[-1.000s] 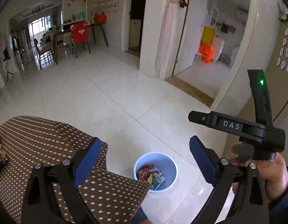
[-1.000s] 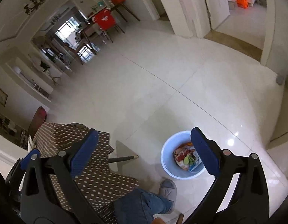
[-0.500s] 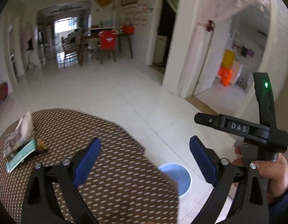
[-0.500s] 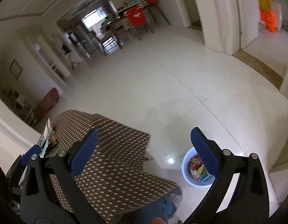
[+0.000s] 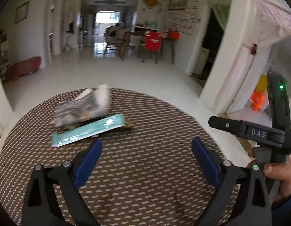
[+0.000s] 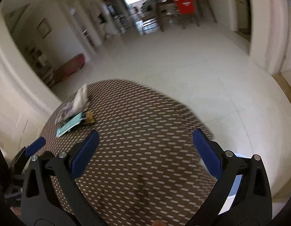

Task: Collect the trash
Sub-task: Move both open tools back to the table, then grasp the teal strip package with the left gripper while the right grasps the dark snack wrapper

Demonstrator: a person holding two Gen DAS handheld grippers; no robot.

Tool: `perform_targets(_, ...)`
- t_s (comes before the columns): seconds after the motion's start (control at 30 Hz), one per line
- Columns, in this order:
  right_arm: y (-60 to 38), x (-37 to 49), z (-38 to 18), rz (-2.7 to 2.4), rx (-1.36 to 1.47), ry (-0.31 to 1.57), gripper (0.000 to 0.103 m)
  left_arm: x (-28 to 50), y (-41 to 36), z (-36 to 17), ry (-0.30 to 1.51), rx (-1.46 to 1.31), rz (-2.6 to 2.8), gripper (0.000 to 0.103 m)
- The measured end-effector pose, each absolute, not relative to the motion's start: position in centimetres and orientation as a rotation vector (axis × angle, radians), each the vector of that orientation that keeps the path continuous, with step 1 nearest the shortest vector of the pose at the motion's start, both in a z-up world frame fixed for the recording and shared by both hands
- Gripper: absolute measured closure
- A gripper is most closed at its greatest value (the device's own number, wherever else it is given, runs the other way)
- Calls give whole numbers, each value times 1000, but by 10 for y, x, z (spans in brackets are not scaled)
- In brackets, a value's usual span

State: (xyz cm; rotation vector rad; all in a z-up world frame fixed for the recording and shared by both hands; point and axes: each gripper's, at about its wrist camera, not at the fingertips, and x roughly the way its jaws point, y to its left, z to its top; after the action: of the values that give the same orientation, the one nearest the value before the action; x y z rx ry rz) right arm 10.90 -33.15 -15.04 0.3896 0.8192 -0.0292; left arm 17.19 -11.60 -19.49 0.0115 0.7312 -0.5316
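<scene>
A pile of trash lies on the round brown dotted table (image 5: 145, 169): a crumpled grey-white wrapper (image 5: 83, 107) on top of a flat teal packet (image 5: 88, 130), with a dark wrapper end (image 5: 129, 125) beside it. The same pile shows far left in the right wrist view, wrapper (image 6: 77, 103) and teal packet (image 6: 71, 125). My left gripper (image 5: 146, 146) is open and empty, just short of the packet. My right gripper (image 6: 145, 137) is open and empty over the table (image 6: 136, 141). The blue bin's rim (image 6: 237, 179) shows behind my right finger.
The right gripper's black body (image 5: 258, 131) and the hand holding it sit at the table's right side. White tiled floor (image 6: 183, 66) surrounds the table. A dining table with a red-covered chair (image 5: 153, 41) stands far back. A doorway pillar (image 5: 230, 56) is at right.
Both grippers have swung left and up from the blue bin on the floor to the table. The trash pile has come into view in front of the left gripper.
</scene>
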Motion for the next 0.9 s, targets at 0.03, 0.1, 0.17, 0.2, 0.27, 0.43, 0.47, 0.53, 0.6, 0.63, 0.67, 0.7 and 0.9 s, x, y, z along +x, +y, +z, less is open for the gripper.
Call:
perform_targets(0.03,-326,118,-153,-8,370,836,6,177,-107,-196,731,5,-515,9)
perform_targets(0.1,-306,136,-162,26,324,877,6,183,-87,-200,738,-13,-481,10)
perform_targets(0.17,-287,153,-173,50,276,909,6,190,-69,-204,749,-25,-449,10)
perform_targets(0.2,-279,161,-177,61,249,921,6,193,-63,-206,753,-26,-435,10)
perform_targets(0.27,-256,176,-183,88,180,932,6,201,-51,-209,760,-25,-408,10)
perform_targets(0.43,-211,215,-197,123,-2,960,6,215,-25,-218,778,-36,-363,10)
perform_targets(0.47,-205,223,-199,140,-30,954,6,219,-22,-220,782,-37,-359,10)
perform_targets(0.53,-193,235,-201,178,-56,941,6,225,-19,-223,790,-38,-357,10)
perform_targets(0.6,-182,246,-202,215,-68,936,13,234,-19,-228,805,-32,-357,10)
perform_targets(0.63,-177,251,-204,229,-82,937,32,238,-17,-232,813,-24,-355,10)
perform_targets(0.67,-172,255,-205,231,-103,928,38,241,-13,-238,821,-12,-355,10)
perform_targets(0.7,-170,256,-205,240,-108,917,55,236,-16,-243,824,-1,-353,10)
perform_targets(0.9,-181,249,-205,261,-63,913,78,264,-24,-254,841,91,-339,10)
